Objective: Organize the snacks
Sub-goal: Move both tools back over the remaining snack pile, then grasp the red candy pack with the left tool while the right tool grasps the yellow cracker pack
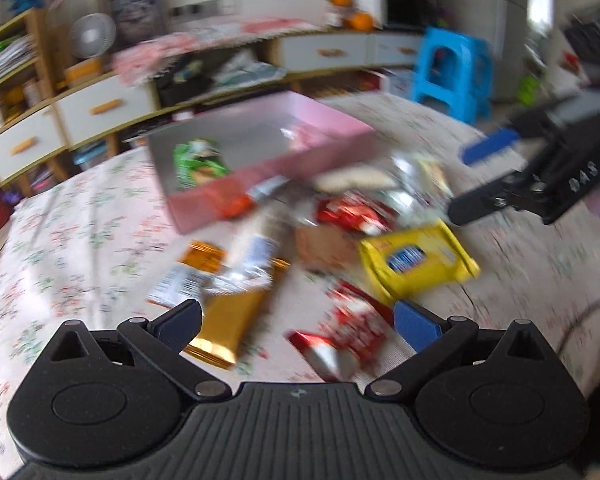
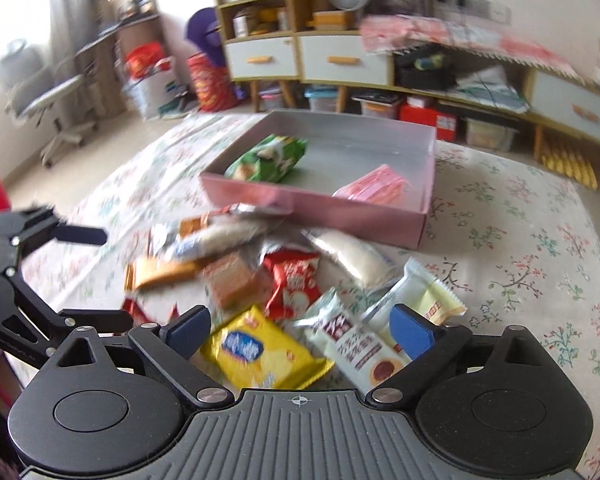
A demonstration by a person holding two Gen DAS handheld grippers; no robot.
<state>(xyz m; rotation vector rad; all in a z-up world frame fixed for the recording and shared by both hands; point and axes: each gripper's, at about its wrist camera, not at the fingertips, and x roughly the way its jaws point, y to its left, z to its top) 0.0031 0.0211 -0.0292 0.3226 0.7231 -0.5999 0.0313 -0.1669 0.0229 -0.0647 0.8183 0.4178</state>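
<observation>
both grippers, left and right, wide open, holding nothing | snack pile loose on the tablecloth in front of pink box | yellow packet right under my right one | looks light, crinkly, slippery, so I'd pinch a sealed edge, gently, probably crushable inside

Both views are smeared by motion blur. In the left wrist view the print on the yellow rectangular foil snack packet cannot be read, and the silver-wrapped snacks behind it are merged into one indistinct heap. The pink foil-wrapped packet inside the shallow pink cardboard box is partly hidden by the box's near wall. The left tongs are cut off by the right wrist view's left edge.
</observation>
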